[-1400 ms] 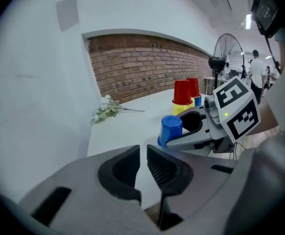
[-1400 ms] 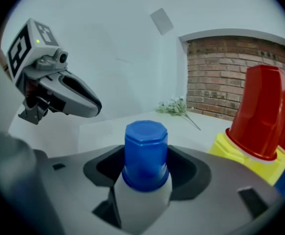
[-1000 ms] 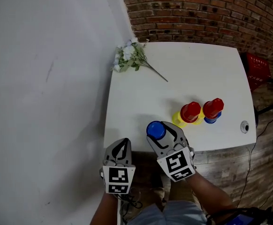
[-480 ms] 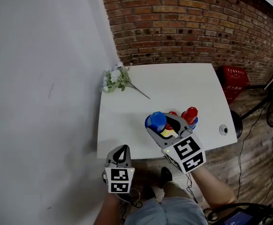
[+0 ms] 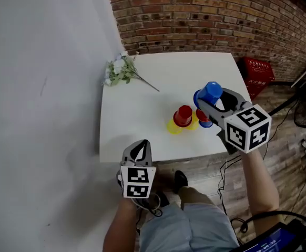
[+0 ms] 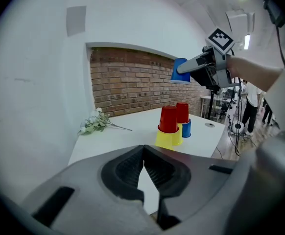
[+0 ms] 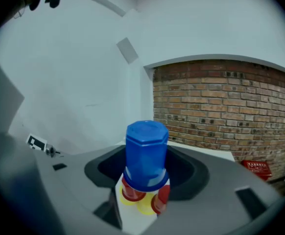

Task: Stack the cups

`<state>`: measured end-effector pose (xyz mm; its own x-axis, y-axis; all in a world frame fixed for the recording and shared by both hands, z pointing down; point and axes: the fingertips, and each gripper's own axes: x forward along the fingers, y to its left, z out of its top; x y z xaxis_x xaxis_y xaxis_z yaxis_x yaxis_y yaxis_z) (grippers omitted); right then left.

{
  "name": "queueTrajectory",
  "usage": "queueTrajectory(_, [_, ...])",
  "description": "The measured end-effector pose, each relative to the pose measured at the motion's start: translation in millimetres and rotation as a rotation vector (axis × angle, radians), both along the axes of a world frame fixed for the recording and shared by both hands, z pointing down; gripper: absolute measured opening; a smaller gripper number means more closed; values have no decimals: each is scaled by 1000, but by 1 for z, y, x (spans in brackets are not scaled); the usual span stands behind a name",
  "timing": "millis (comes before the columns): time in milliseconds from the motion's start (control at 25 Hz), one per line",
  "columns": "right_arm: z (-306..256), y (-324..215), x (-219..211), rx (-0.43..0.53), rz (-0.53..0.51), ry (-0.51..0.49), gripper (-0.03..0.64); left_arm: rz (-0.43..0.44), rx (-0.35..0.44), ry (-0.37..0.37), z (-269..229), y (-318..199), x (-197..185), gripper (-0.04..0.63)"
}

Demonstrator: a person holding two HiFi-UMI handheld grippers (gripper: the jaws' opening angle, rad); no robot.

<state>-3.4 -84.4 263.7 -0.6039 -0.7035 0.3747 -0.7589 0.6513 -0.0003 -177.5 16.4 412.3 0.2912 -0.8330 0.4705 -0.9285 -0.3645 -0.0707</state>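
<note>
We hold the upturned blue cup (image 5: 211, 92) clamped in the right gripper (image 5: 214, 101), in the air near the red-on-blue stack (image 5: 201, 117) and red-on-yellow stack (image 5: 182, 116). Next we must lower it squarely onto a red top (left gripper (image 5: 139, 152) idle, jaws together, empty).

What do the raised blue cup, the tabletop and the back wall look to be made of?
Blue cup: likely moulded plastic, opaque with a slight sheen; even colour, crisp faceted base.
Tabletop: smooth matte white, perhaps laminate or painted board; no grain shows.
Back wall: bare red brick, rough, with pale mortar joints.
</note>
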Motion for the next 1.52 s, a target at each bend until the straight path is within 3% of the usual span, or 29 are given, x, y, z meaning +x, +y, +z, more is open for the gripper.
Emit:
queueTrajectory(360, [50, 0, 5, -93, -42, 34, 250, -4, -74, 6, 25, 14, 16, 10])
queueTrajectory(680, [68, -6, 0, -118, -67, 40, 253, -22, -113, 2, 39, 23, 16, 9])
queueTrajectory(1520, [82, -21, -4, -140, -89, 46, 261, -41, -127, -21, 38, 24, 12, 9])
